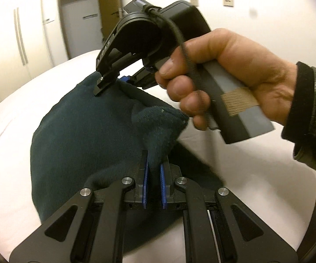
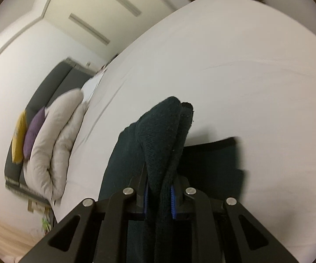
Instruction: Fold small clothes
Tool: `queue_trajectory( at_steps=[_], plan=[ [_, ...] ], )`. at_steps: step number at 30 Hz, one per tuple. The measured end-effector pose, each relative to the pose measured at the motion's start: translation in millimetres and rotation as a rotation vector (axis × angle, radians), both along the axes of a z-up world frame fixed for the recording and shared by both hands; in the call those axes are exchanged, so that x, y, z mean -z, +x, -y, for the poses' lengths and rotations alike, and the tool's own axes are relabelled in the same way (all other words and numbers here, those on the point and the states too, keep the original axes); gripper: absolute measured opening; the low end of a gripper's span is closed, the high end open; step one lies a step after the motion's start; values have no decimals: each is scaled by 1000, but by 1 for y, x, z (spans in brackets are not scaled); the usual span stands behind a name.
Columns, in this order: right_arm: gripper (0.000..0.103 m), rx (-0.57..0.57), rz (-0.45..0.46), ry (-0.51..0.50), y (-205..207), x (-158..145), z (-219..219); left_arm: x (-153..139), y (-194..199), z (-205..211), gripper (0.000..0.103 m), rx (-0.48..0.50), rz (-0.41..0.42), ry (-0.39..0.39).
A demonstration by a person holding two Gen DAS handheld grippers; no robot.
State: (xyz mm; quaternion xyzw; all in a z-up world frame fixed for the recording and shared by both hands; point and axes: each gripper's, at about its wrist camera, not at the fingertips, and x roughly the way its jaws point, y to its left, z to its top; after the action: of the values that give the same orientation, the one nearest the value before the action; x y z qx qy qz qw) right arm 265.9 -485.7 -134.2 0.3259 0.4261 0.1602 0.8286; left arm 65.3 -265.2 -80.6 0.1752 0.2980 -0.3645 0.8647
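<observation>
Left gripper [image 1: 154, 164], black with blue ribbed pads, is clamped on a bunched fold of a dark teal fleece garment [image 1: 87, 135], the cloth rising in a peak between its two fingers. Beyond it, the right gripper [image 1: 114, 81] is held by the person's right hand [image 1: 219, 76], which wraps around a grey and black handle; its tips press on the far edge of the same garment.

From the right wrist view, the right gripper [image 2: 159, 188] is likewise closed on a thick double fold of the dark garment [image 2: 164, 135], which stands up between the blue pads [image 2: 173, 203]. The rest of the garment drapes down onto a white bed sheet [image 2: 245, 76] and lies spread there.

At the head of the bed sit a pale grey rolled duvet [image 2: 55, 144], a purple cushion [image 2: 34, 131] and a yellow cushion [image 2: 18, 135] against a dark headboard [image 2: 48, 87]. White wardrobe doors [image 1: 9, 43] stand behind the bed.
</observation>
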Motion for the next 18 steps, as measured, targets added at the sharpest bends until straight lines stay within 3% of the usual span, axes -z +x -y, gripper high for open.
queue_trajectory(
  at_steps=[2,4,5,7,10,11,14,16,17,18],
  plan=[
    [17,21,-42,5,-2,20,10,13,11,2,8,16,-37,20],
    [22,18,-146,26,-1,51,11,28,24,3,8,10,-88,45],
    [22,29,-136,59,-6,56,15,33,26,-3,8,7,-112,44],
    [31,61,-129,136,-13,55,23,28,29,-18,8,10,-135,22],
    [46,62,-122,144,-28,45,22,12,35,-45,9,8,-169,-29],
    [48,50,-128,143,-34,43,18,2,36,-63,9,-8,-165,-83],
    [48,22,-157,112,-52,38,8,-16,56,-110,9,-117,-89,-136],
    [48,23,-161,89,-67,36,1,-17,85,-128,9,-191,-103,-136],
    [46,29,-160,73,-74,34,-2,-15,103,-138,9,-223,-128,-125],
    [36,36,-162,51,-81,33,-5,-13,115,-142,9,-234,-130,-103]
  ],
)
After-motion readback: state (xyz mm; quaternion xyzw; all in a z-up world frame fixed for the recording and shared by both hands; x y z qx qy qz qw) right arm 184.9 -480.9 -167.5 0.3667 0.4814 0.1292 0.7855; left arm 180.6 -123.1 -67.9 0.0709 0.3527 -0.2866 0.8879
